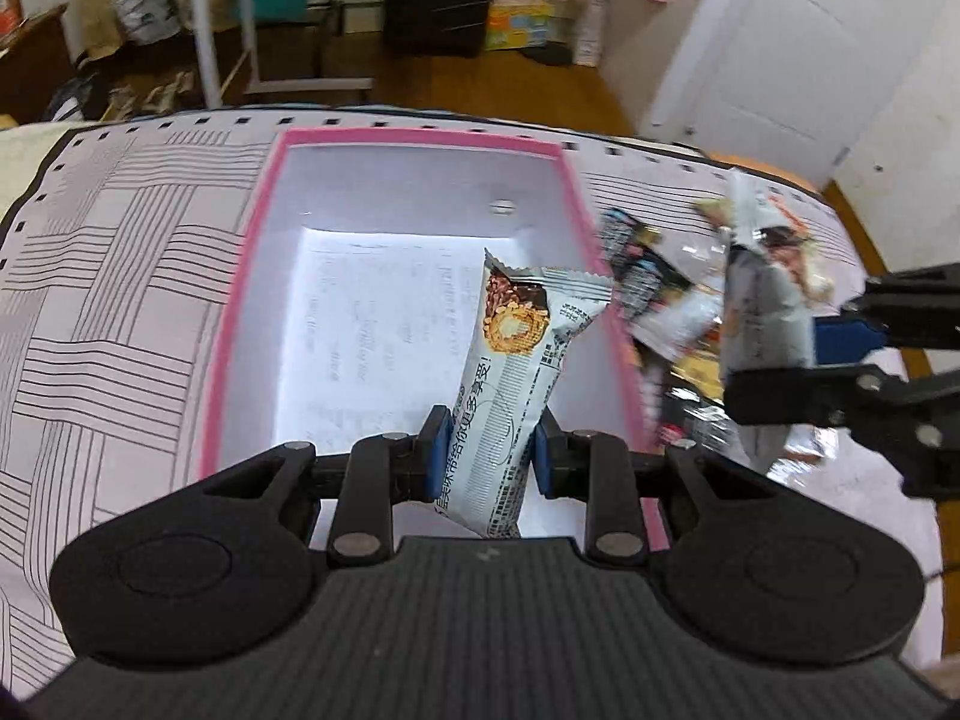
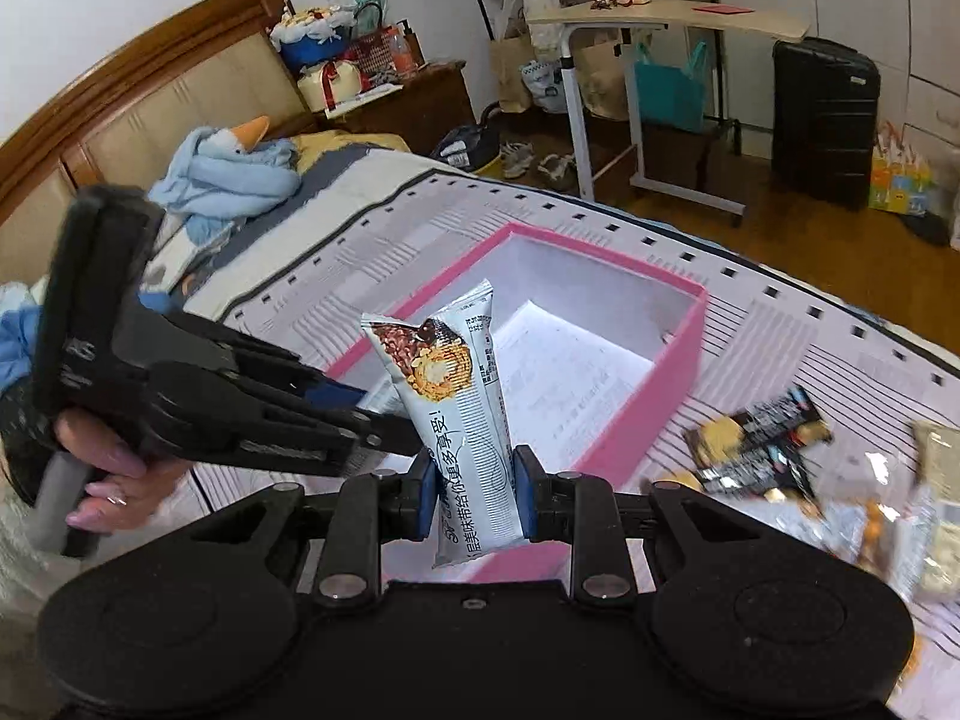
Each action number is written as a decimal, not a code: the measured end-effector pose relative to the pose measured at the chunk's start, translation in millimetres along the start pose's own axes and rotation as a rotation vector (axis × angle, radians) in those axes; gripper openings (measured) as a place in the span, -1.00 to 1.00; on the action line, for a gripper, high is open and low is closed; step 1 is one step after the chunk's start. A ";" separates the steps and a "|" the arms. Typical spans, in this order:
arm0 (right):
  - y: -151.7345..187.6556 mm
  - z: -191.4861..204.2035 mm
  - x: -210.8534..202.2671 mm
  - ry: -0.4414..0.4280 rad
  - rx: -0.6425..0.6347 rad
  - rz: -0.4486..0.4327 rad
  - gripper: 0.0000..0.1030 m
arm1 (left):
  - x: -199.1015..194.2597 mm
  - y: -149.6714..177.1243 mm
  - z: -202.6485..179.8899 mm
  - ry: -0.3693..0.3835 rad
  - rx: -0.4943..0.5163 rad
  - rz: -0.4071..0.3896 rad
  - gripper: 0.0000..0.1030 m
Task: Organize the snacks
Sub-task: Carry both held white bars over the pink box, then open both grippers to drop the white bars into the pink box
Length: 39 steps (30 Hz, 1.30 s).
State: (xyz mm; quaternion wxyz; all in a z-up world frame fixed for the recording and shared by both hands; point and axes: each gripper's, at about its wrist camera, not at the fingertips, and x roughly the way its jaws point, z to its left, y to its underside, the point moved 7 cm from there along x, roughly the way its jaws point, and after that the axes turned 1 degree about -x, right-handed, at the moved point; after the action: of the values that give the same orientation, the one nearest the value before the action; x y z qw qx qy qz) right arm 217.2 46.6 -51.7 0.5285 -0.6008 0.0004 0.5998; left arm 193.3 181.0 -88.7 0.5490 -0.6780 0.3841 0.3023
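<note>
Two matching grey-white snack bars, wafer-roll picture on the wrapper: one snack bar [image 1: 516,384] upright, pinched above the pink box [image 1: 420,138]; second snack bar [image 2: 456,414] upright, pinched near the box's corner. Box open, white inside, printed sheet on its floor. Loose snack packets [image 2: 762,444] scattered right of the box.

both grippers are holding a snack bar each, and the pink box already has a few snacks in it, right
No. The pink box holds no snacks, only a printed sheet on its floor, as the left wrist view shows. Both the left gripper and right gripper do hold a snack bar each.
</note>
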 end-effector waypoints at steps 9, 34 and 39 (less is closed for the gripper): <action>-28.2 -26.0 95.1 0.129 -0.090 0.076 -0.41 | 65.5 -37.5 43.1 -0.104 -0.187 0.009 -0.48; -37.3 -42.9 112.9 0.227 -0.270 0.042 -0.08 | 121.3 -58.1 53.0 -0.113 -0.251 0.044 -0.14; -28.5 -36.4 36.3 0.202 -0.178 -0.106 -0.08 | 78.9 -51.5 27.2 -0.071 -0.156 0.015 -0.10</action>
State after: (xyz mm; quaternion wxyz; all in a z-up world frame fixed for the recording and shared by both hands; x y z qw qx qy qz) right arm 271.8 59.1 -69.9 0.5013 -0.7017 -0.0317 0.5053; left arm 278.8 197.9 -133.7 0.5056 -0.7048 0.3446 0.3591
